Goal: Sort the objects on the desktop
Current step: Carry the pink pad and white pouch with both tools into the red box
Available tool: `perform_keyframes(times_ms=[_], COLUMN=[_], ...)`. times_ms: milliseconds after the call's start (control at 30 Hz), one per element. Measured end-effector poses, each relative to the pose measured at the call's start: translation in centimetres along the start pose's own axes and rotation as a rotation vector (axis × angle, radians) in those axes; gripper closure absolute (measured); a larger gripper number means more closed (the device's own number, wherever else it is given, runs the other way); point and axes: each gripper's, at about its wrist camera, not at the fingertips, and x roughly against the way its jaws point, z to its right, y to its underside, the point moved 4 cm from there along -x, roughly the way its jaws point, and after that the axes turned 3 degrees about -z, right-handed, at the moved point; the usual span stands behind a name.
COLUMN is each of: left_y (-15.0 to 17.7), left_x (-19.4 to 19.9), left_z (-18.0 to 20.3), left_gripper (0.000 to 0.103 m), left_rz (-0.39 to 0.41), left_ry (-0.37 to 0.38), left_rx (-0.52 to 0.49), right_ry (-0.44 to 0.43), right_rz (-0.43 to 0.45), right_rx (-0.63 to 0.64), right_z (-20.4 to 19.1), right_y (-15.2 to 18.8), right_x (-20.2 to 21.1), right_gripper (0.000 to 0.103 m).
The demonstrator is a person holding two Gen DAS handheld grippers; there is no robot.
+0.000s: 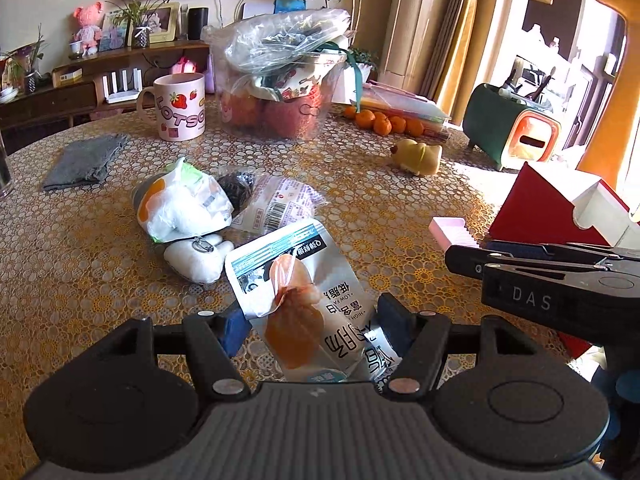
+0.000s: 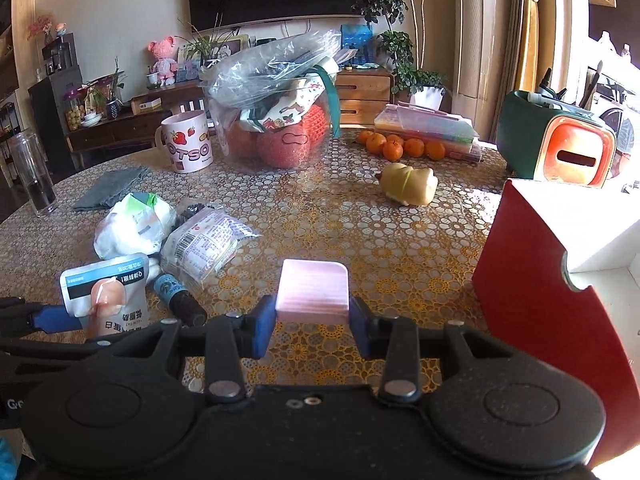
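Living-room desk (image 1: 400, 208) w/ lace-pattern cover, cluttered. Left gripper (image 1: 312, 320) clenched on silver snack pouch (image 1: 296, 292), pouch sticking up btwn its blue pads, lifted off desk. Right gripper (image 2: 312, 316) grasping pink block (image 2: 312, 292), held btwn pads above desk, just left of red box (image 2: 532, 288). More packets (image 1: 184, 204) lie further back, near mug (image 1: 180, 106).

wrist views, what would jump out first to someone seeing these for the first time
Each hand-held gripper is already clamped on something: the left hand-held gripper holds a silver snack pouch, and the right hand-held gripper holds a small pink block. Behind them, mid-table, a clear bag-covered container of red fruit dominates, with a strawberry mug to its left and a red box at the right edge.
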Motion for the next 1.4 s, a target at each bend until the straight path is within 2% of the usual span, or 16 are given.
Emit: perform_keyframes(times_ms=[800,1067,1400], left_y=[-2.3,-3.1,-4.4], left_x=[5.5,6.1,4.9], left_z=[8.7,13.1,18.9], left_gripper=[0.036,0.036,0.036], left_rz=[0.056,0.067,0.043], left_ry=[0.119,0.171,0.246], left_rx=[-0.143,-0.216,-0.308], right_ry=[0.003,0.038,0.102], right_rz=[0.093,0.128,0.145], right_rx=[-0.054,-0.091,-0.115], right_z=[4.8,8.3,13.5], right_y=[0.8,0.8,1.3], right_x=[9.7,12.1,13.5], right_gripper=[0.064,0.064,0.064])
